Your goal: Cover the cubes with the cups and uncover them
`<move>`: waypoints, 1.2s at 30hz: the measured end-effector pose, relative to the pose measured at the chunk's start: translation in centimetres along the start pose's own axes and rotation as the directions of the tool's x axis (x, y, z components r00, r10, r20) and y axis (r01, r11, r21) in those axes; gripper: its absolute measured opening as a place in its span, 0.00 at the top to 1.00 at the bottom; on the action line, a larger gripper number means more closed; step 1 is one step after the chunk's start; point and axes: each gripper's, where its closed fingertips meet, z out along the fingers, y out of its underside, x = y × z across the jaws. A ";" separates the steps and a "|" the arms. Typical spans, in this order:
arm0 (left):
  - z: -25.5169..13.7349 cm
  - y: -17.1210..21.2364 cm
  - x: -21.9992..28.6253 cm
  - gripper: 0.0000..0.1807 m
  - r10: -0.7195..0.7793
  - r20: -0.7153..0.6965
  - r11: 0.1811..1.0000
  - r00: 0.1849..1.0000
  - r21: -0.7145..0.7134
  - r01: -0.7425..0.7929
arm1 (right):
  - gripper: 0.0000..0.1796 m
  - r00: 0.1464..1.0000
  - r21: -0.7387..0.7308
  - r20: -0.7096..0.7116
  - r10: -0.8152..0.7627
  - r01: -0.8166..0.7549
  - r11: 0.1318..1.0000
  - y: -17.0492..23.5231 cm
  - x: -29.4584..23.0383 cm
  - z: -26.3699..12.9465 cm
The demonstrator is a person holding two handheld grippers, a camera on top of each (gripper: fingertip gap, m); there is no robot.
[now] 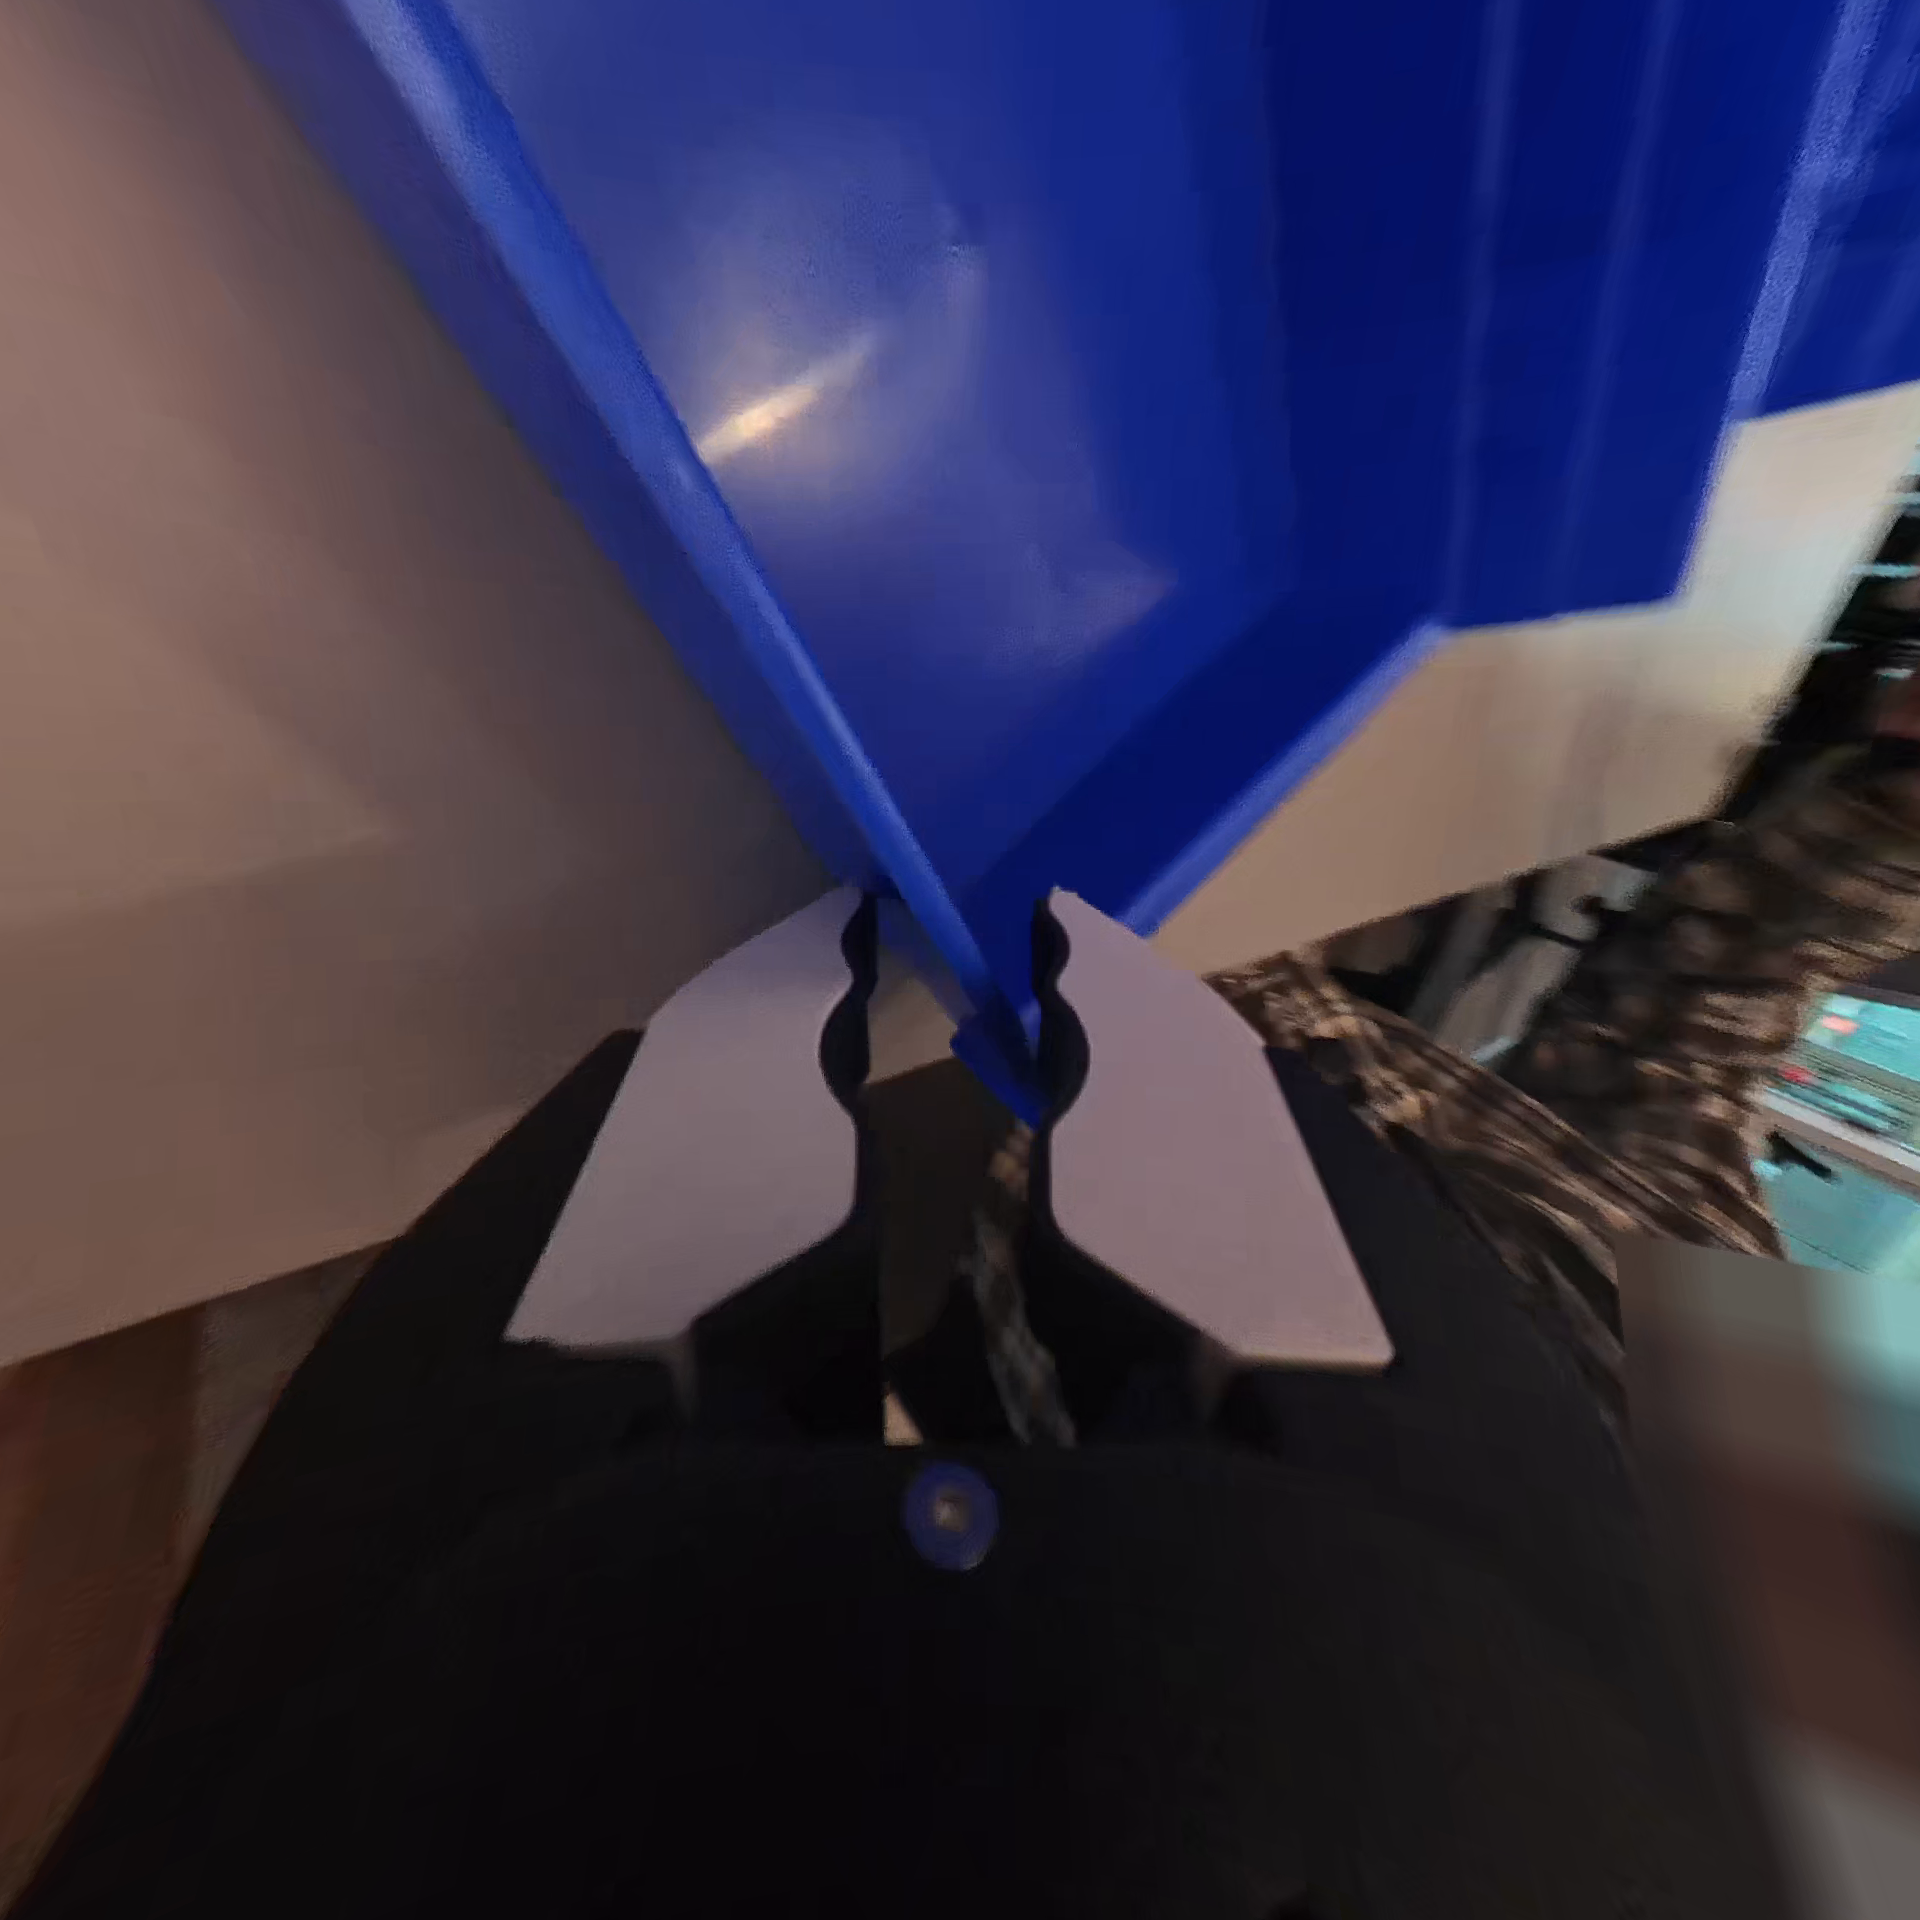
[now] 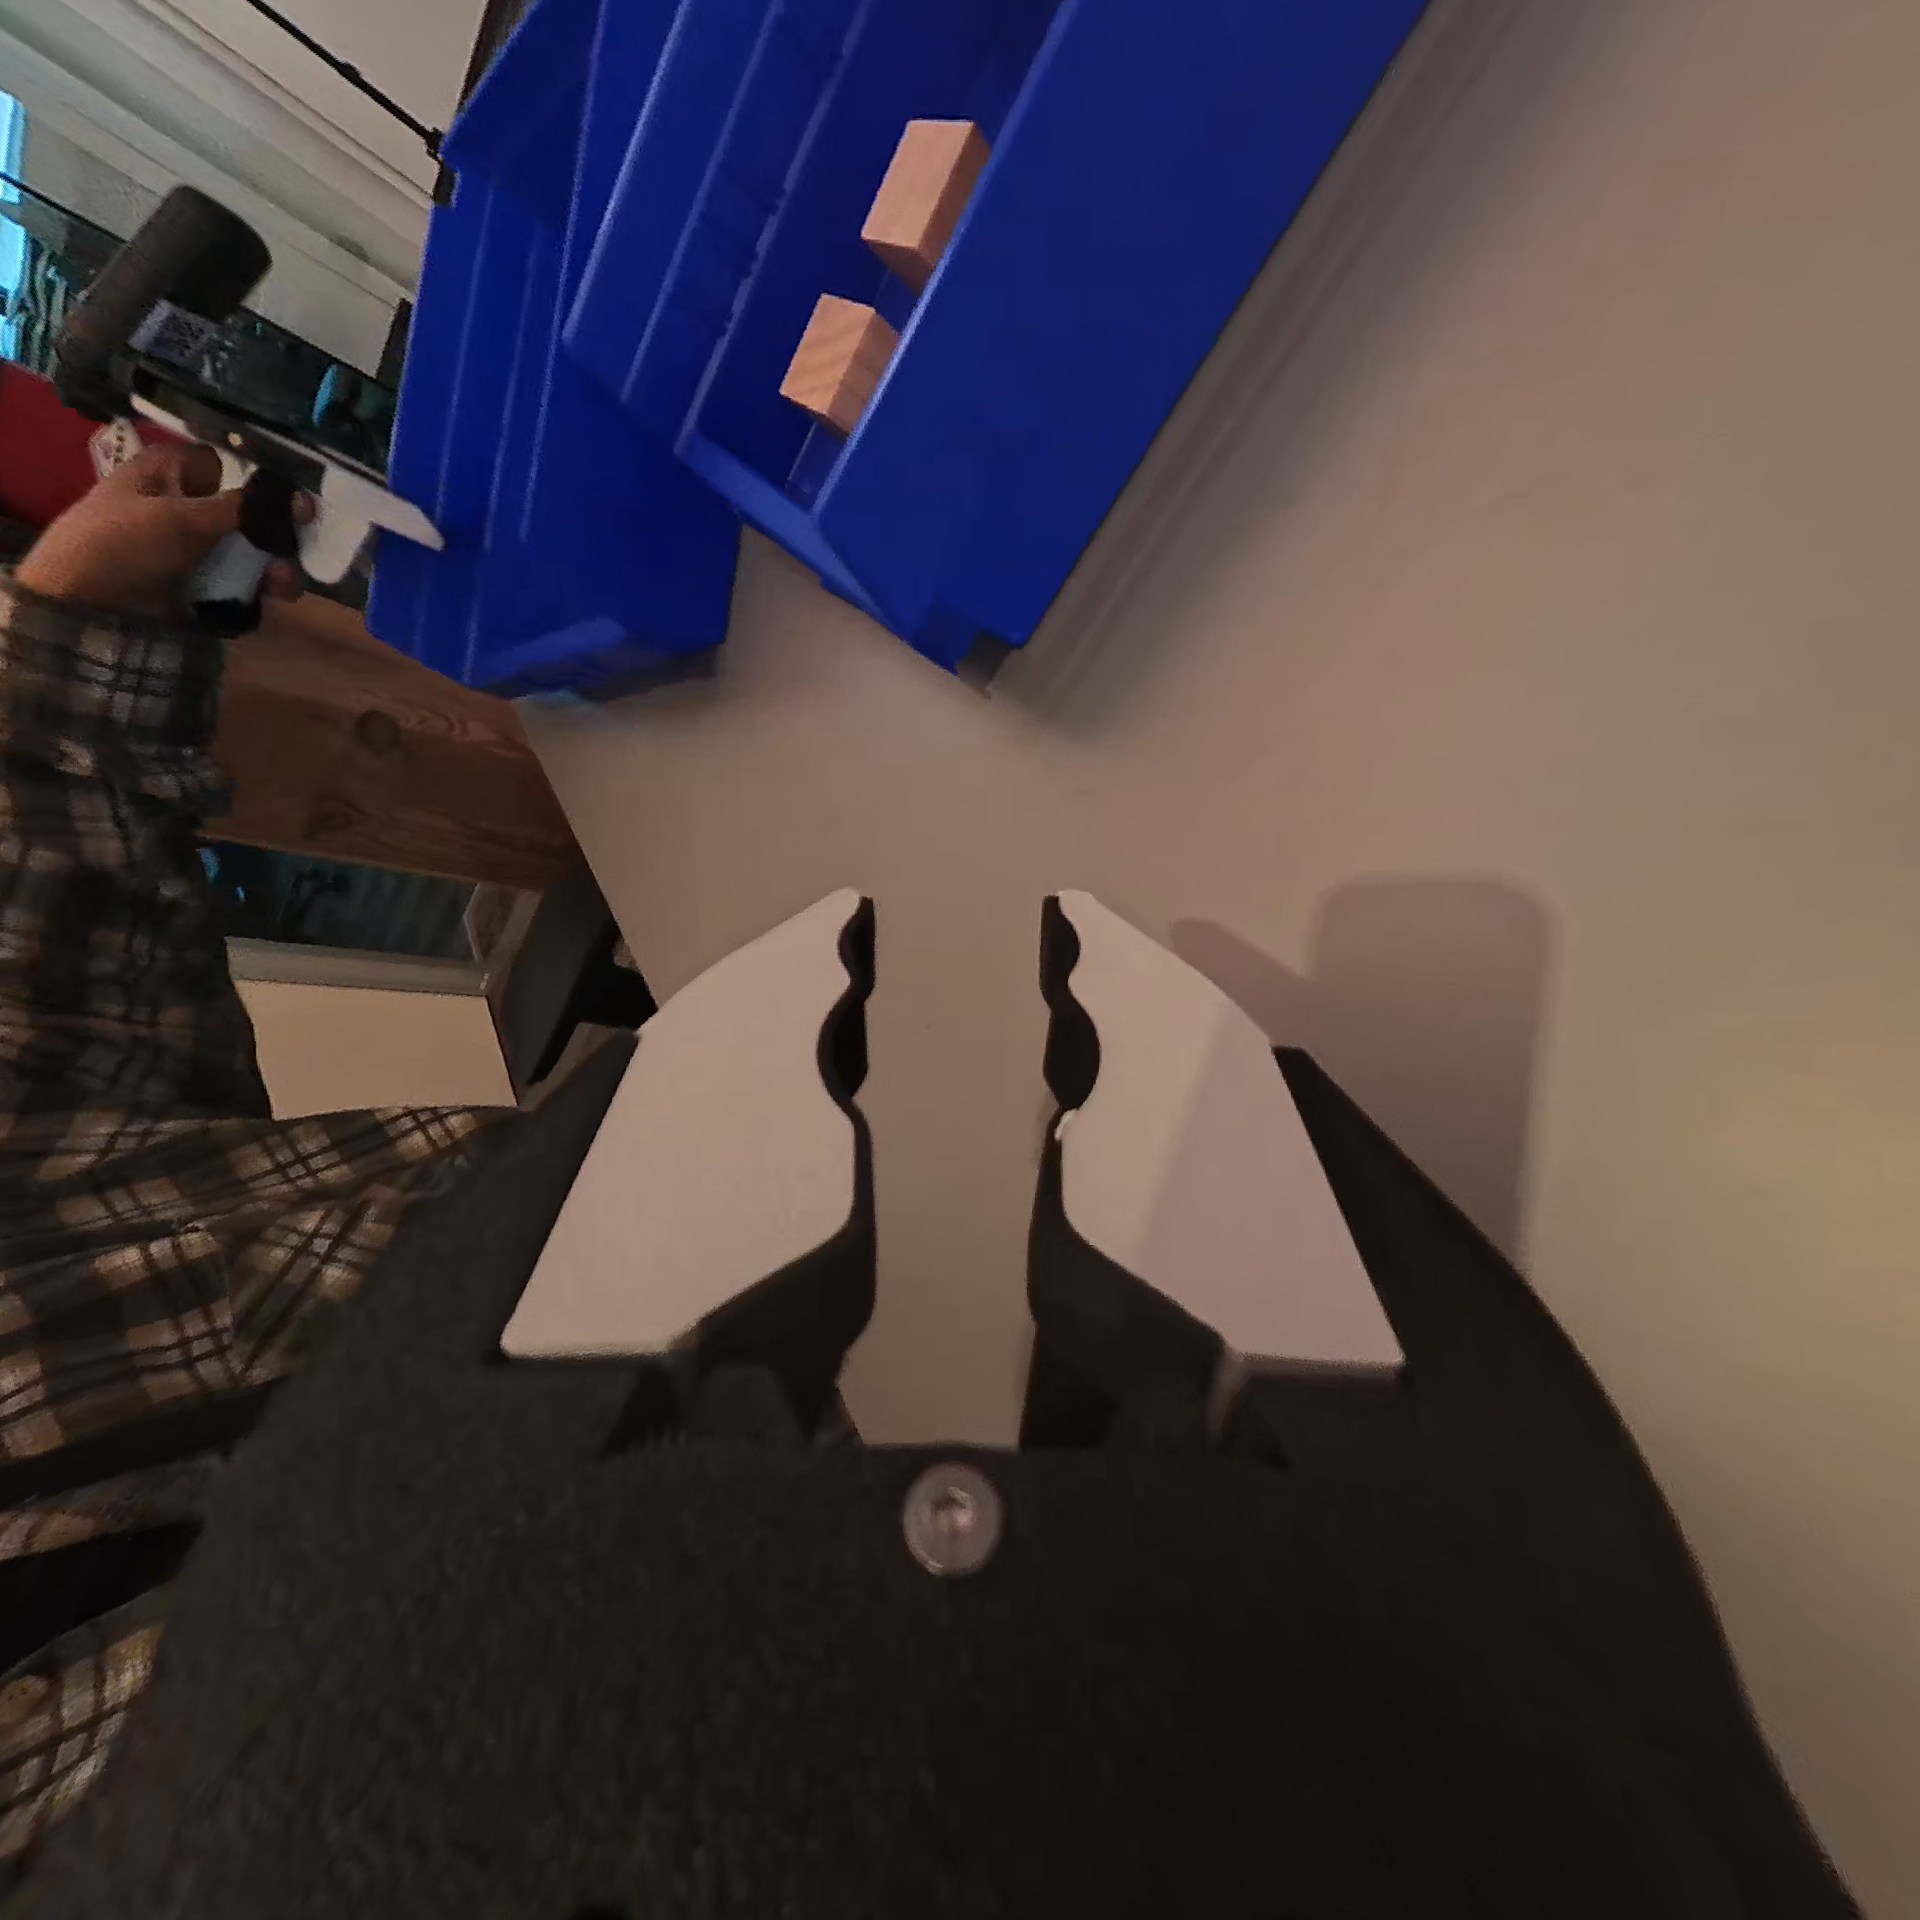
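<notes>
Left gripper (image 1: 956,997) pinching blue bin (image 1: 1039,416) corner, lifted, tilted

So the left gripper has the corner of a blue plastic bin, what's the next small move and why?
Probably swing the blue plastic bin toward the second blue bin holding two wooden cubes, mouth down. The left gripper pinches its corner rim, the cubes lie uncovered, and the right gripper is open and empty over the table.

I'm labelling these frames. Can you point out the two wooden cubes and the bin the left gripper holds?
Upper wooden cube (image 2: 925,203), right wrist view, its side face.
Lower wooden cube (image 2: 836,358), right wrist view, its side face.
Held blue bin (image 1: 1091,416), left wrist view, inner wall.
</notes>
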 end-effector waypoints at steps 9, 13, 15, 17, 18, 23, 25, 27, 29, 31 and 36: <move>-11.7 -3.1 2.0 0.70 0.512 0.365 0.692 0.778 0.362 -0.625 | 0.80 0.985 0.033 0.050 -0.167 0.165 0.986 0.3 -1.6 -1.6; -11.8 -3.7 3.1 0.60 0.800 0.561 0.305 0.212 -0.075 -0.949 | 0.76 0.951 0.071 0.081 -0.297 0.292 0.954 0.2 -3.4 -2.4; -10.2 -3.5 2.2 0.52 0.862 0.507 0.181 -0.008 -0.323 -0.929 | 0.73 0.930 0.070 0.076 -0.359 0.355 0.932 0.5 -3.8 -2.8; -8.5 -2.8 0.9 0.49 0.905 0.395 0.084 -0.159 -0.530 -0.844 | 0.70 0.905 0.059 0.066 -0.421 0.417 0.907 1.0 -4.1 -3.3; -7.8 -2.5 0.5 0.48 0.916 0.337 0.029 -0.220 -0.601 -0.799 | 0.68 0.892 0.052 0.062 -0.447 0.444 0.894 1.2 -4.2 -3.5; -5.3 -2.1 0.0 0.49 0.906 0.142 -0.163 -0.399 -0.752 -0.638 | 0.67 0.872 0.033 0.035 -0.489 0.488 0.872 1.1 -4.3 -4.0; -4.3 -2.5 -0.6 0.52 0.901 0.094 -0.202 -0.423 -0.772 -0.602 | 0.68 0.875 0.054 0.062 -0.479 0.477 0.877 0.6 -5.0 -3.8; -3.2 -2.6 -1.4 0.60 0.900 0.050 -0.233 -0.433 -0.785 -0.575 | 0.69 0.876 0.058 0.085 -0.475 0.471 0.880 0.3 -5.7 -3.4; -1.9 -2.3 -1.9 0.75 0.900 0.009 -0.265 -0.437 -0.784 -0.562 | 0.70 0.867 0.056 0.094 -0.489 0.486 0.872 0.0 -6.4 -3.0; -1.1 -1.8 -2.6 0.83 0.891 -0.027 -0.293 -0.453 -0.798 -0.527 | 0.70 0.858 0.054 0.096 -0.505 0.502 0.863 -0.2 -7.0 -2.9; -0.4 -0.5 -1.8 0.94 0.856 -0.017 -0.326 -0.517 -0.794 -0.514 | 0.73 0.844 0.072 0.105 -0.526 0.521 0.850 -0.4 -8.2 -3.2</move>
